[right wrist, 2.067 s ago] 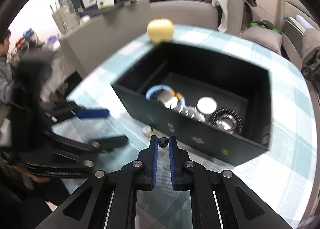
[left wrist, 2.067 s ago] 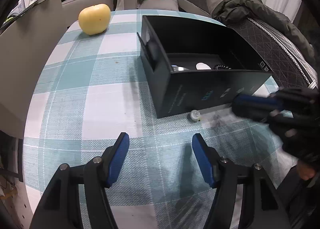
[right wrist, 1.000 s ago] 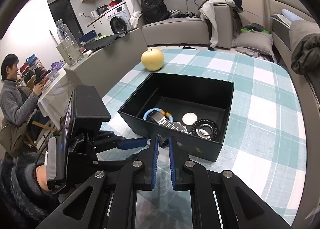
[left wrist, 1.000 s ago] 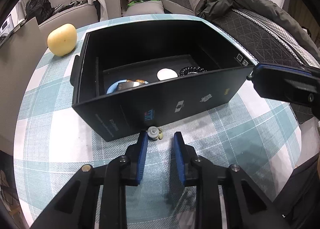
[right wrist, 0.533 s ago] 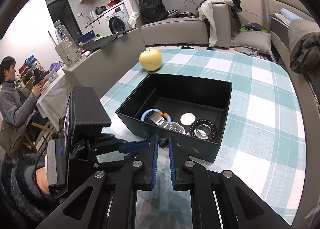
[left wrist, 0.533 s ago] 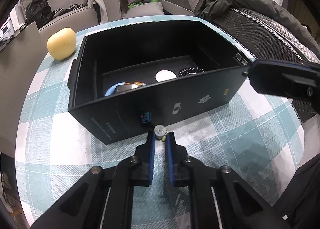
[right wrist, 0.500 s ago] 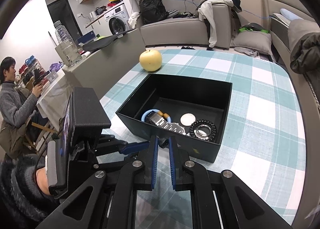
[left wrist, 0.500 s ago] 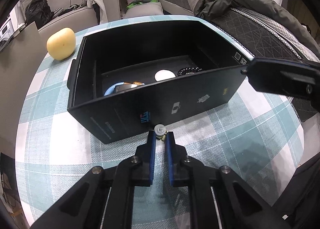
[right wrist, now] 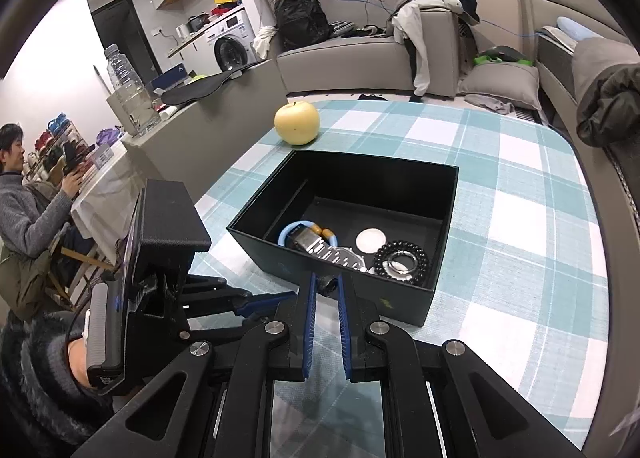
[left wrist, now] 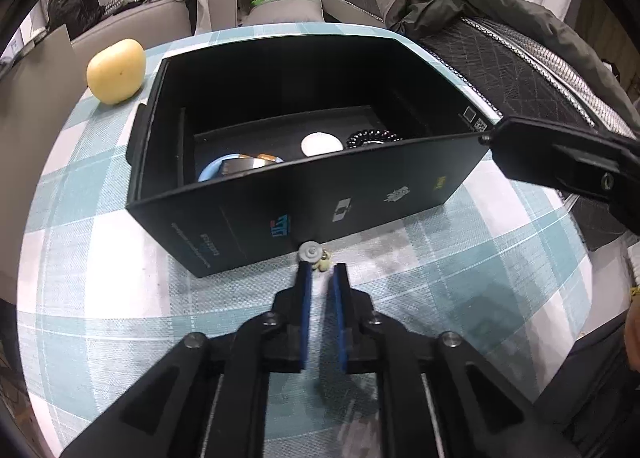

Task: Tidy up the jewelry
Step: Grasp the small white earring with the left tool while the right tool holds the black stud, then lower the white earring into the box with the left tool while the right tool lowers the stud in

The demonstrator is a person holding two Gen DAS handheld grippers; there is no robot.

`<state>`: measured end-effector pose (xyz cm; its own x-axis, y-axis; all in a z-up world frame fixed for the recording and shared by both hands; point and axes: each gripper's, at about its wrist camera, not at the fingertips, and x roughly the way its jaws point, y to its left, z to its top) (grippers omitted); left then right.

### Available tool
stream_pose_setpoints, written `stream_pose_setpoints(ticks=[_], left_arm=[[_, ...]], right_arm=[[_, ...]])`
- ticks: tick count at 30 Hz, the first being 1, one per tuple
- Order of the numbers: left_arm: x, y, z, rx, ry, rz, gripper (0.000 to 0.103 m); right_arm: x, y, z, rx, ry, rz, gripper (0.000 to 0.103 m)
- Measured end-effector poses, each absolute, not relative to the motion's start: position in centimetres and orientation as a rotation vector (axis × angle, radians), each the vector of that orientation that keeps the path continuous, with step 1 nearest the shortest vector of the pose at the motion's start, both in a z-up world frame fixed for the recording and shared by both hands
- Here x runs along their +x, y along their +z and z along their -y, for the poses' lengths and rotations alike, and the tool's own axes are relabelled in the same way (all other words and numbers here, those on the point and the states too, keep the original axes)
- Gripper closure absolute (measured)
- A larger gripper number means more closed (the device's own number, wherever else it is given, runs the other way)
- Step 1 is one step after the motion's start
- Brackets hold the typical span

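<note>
A black open box (left wrist: pixel 256 214) (right wrist: pixel 444 194) stands on the checked tablecloth. It holds a blue bracelet (right wrist: pixel 290 232), a metal watch (right wrist: pixel 336 254), a white disc (right wrist: pixel 371 239) and a black bead bracelet (right wrist: pixel 402 261). My left gripper (left wrist: pixel 321 268) is shut on a small pale earring (left wrist: pixel 314 256) at the box's near wall, low on the cloth. My right gripper (right wrist: pixel 326 284) is shut on a small dark piece (right wrist: pixel 329 285) and holds it above the box's near wall.
A yellow apple (left wrist: pixel 116 70) (right wrist: pixel 297 123) sits on the table behind the box. A grey sofa with clothes (right wrist: pixel 400 42) stands beyond the table. A dark jacket (left wrist: pixel 480 6) lies on a seat at the right. A person (right wrist: pixel 28 194) sits at the far left.
My left gripper moved up to the earring by the box wall and closed on it. My right gripper rose with the dark piece and now stays still above the box wall.
</note>
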<state>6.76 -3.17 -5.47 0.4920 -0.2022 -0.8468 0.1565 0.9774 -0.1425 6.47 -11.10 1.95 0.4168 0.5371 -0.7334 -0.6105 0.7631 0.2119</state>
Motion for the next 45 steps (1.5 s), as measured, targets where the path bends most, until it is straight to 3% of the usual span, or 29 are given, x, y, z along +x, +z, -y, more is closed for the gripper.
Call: stream_pose_setpoints(ticks=[12, 15, 16, 17, 24, 30, 32, 33, 45], left_arm=[[6.3, -5.5, 4.3, 0.015, -0.154, -1.023, 0.091], [6.0, -5.5, 4.0, -0.001, -0.149, -1.025, 0.074], [5.9, -5.6, 4.0, -0.003, -0.144, -1.024, 0.059], [6.0, -5.6, 3.9, -0.009, -0.14, -1.015, 0.052], [6.6, -5.8, 3.9, -0.035, -0.129, -0.99, 0.052], [6.6, -5.8, 4.7, 0.01, -0.092, -0.985, 0.057], [6.6, -5.7, 4.8, 0.012, -0.099, -0.975, 0.09], [6.6, -5.7, 4.7, 0.013, -0.105, -0.978, 0.093], [4.6, -3.0, 3.5, -0.012, -0.19, -0.872, 0.095]], right_arm=[[6.4, 2.1, 11.5, -0.087, 0.717, -0.878, 0.093], [6.5, 2.3, 11.7, -0.08, 0.713, -0.875, 0.093], [6.5, 2.3, 11.8, -0.078, 0.712, -0.874, 0.093], [6.5, 2.4, 11.8, -0.075, 0.712, -0.872, 0.093], [6.5, 2.5, 11.9, -0.077, 0.714, -0.87, 0.093], [6.3, 2.6, 12.1, -0.075, 0.714, -0.867, 0.093], [6.3, 2.6, 12.1, -0.076, 0.713, -0.867, 0.093], [6.3, 2.6, 12.1, -0.077, 0.712, -0.867, 0.093], [6.3, 3.0, 11.9, -0.077, 0.712, -0.851, 0.093]])
